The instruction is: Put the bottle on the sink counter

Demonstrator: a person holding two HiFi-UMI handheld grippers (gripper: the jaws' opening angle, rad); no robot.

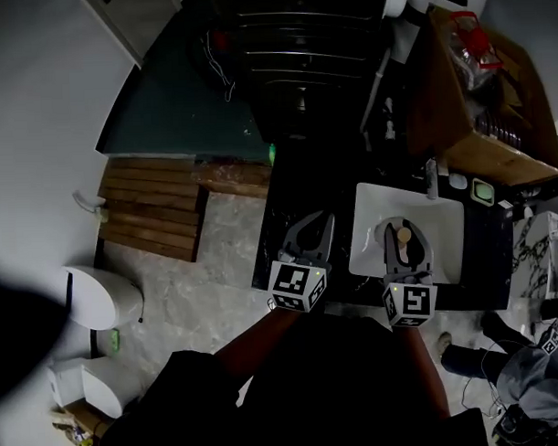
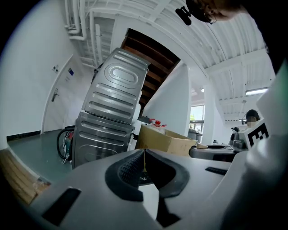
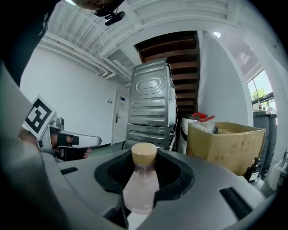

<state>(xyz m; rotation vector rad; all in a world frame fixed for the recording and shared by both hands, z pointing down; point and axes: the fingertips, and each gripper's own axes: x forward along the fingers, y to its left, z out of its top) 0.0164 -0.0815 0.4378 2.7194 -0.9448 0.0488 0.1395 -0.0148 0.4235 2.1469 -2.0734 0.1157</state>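
A small bottle (image 3: 140, 191) with a pale pinkish body and a tan cap (image 1: 404, 233) stands upright between the jaws of my right gripper (image 3: 144, 158), which is shut on its body. In the head view my right gripper (image 1: 404, 231) holds it above the white sink basin (image 1: 366, 225), which is set in a dark counter (image 1: 284, 228). My left gripper (image 1: 325, 219) hovers over that dark counter to the left of the basin. In the left gripper view the left gripper (image 2: 144, 152) has its tips touching and nothing between them.
A faucet (image 1: 431, 178) stands at the basin's far edge. Stacked metal appliances (image 1: 300, 43) and an open cardboard box (image 1: 476, 101) lie beyond. A wooden slatted mat (image 1: 155, 208) and white fixtures (image 1: 103, 297) sit on the floor at left. A person stands at the lower right (image 1: 531, 373).
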